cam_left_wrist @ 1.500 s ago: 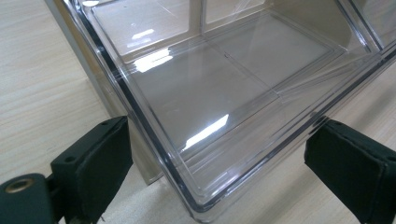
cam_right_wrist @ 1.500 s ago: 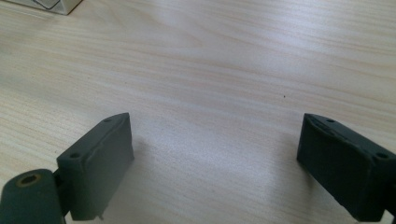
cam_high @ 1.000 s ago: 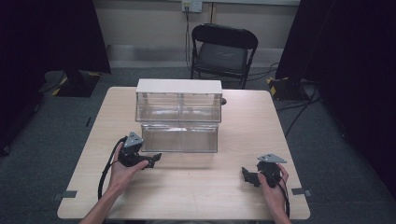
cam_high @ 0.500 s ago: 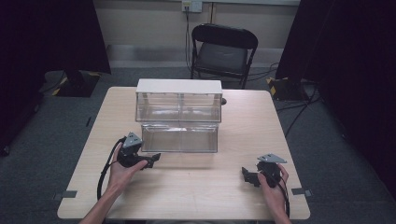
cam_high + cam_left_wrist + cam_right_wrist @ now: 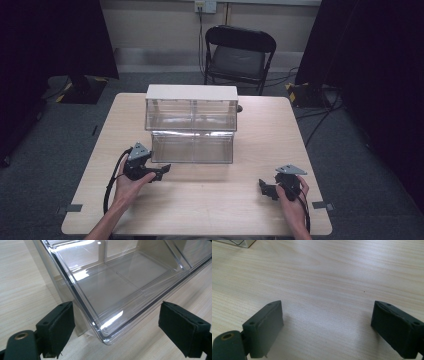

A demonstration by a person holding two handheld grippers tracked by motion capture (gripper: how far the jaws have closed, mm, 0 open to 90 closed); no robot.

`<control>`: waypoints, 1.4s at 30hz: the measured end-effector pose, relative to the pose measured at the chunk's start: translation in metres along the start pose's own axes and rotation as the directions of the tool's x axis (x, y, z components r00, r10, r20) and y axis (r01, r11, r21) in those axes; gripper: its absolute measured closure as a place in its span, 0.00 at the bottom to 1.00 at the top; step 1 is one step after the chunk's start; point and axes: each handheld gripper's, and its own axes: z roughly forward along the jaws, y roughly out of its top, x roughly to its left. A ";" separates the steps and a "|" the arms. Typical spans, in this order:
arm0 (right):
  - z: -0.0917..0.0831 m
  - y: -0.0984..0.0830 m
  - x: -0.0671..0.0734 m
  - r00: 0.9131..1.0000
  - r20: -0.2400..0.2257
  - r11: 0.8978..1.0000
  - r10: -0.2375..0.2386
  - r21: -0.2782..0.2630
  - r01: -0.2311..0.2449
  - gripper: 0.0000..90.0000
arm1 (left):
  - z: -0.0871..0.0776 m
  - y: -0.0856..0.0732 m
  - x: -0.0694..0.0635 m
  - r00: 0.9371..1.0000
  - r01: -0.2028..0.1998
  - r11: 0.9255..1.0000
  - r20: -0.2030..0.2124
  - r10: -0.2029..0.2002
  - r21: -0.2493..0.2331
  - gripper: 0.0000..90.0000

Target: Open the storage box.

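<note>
Here, both grippers' fingers stand wide beside an unlabelled clear bin [image 5: 192,135].

The jaws of the left hand-held gripper [image 5: 161,173] have just been closing, with the clear bin's [image 5: 110,340] corner set between them, untouched.

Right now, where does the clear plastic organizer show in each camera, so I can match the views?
High view: clear plastic organizer at table centre, white top, just beyond the left gripper.
Left gripper view: its near lower corner lies between the open jaws, untouched.
Right gripper view: a small pale corner at the top left edge, probably the organizer.
Shared landmark: the light wooden table.
</note>
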 end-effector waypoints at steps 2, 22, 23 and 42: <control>0.000 0.000 0.000 1.000 0.000 1.000 0.001 0.000 -0.001 0.11 | 0.001 0.000 0.001 1.000 -0.005 1.000 -0.002 0.005 0.009 0.15; 0.000 0.000 0.000 1.000 0.000 1.000 0.001 0.000 -0.001 0.11 | -0.002 0.001 -0.001 1.000 0.013 1.000 0.008 -0.013 -0.015 0.12; 0.000 0.000 0.000 1.000 0.000 1.000 0.001 0.000 -0.001 0.11 | -0.002 0.002 -0.002 1.000 0.010 1.000 0.006 -0.010 -0.016 0.11; 0.001 0.001 0.000 1.000 0.003 1.000 0.006 0.007 -0.007 0.08 | -0.003 0.005 -0.002 1.000 0.010 1.000 0.008 -0.010 -0.018 0.08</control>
